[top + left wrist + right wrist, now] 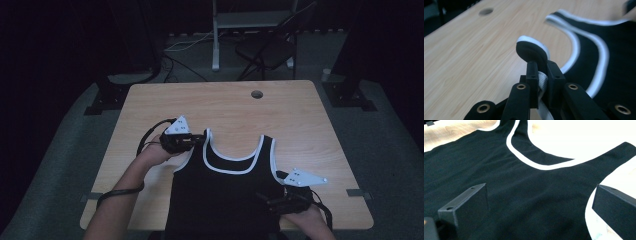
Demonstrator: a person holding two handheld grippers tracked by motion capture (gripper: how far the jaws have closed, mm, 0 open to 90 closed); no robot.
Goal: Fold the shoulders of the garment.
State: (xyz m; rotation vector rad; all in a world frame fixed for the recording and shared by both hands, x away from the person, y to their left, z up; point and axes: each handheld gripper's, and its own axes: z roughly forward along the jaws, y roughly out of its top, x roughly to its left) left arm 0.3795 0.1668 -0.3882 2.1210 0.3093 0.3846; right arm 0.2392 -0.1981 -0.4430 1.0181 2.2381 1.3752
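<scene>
Dark surroundings frame a pale wooden bench, behind which a folding chair and loose cables can be made out on the floor. A black tank top trimmed in white is spread face up on the near half of the bench, its straps pointing far and its hem hanging over the near edge. The left shoulder strap is pinched in the clenched left gripper, and the strap end is curled up above the jaws. The right gripper is held released over the garment's right side near the armhole, jaws wide apart and gripping nothing. The right strap lies farther along the bench from that gripper, so any grasp there would probably be reached by a move away from the person.
</scene>
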